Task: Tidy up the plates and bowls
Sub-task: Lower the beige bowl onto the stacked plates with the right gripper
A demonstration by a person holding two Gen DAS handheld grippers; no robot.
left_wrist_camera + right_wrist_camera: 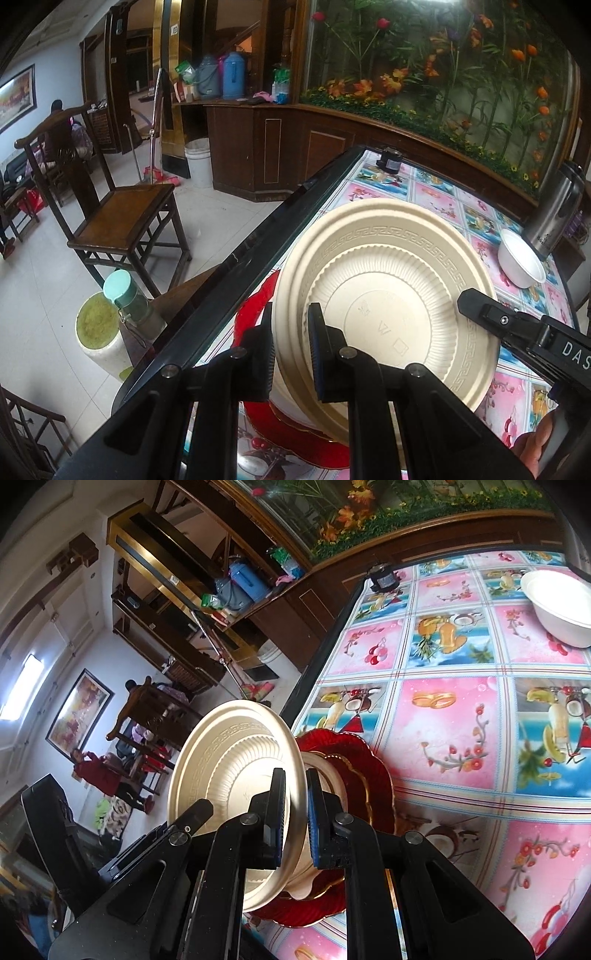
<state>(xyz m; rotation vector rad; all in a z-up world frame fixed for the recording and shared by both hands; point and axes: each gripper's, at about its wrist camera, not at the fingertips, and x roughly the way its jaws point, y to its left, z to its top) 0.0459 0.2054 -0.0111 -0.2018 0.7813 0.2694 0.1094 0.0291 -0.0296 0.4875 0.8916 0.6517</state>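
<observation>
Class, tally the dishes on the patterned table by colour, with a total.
Beige plates: 1, held by both grippers
Red plates: 1
White bowls: 1
Total: 3. Anything hidden under the beige plate can't be counted.

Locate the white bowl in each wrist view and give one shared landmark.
Left wrist view: white bowl at the right edge, beside a steel flask.
Right wrist view: white bowl in the upper right corner, on the tablecloth.
Shared landmark: the small black object at the table's far corner.
</observation>
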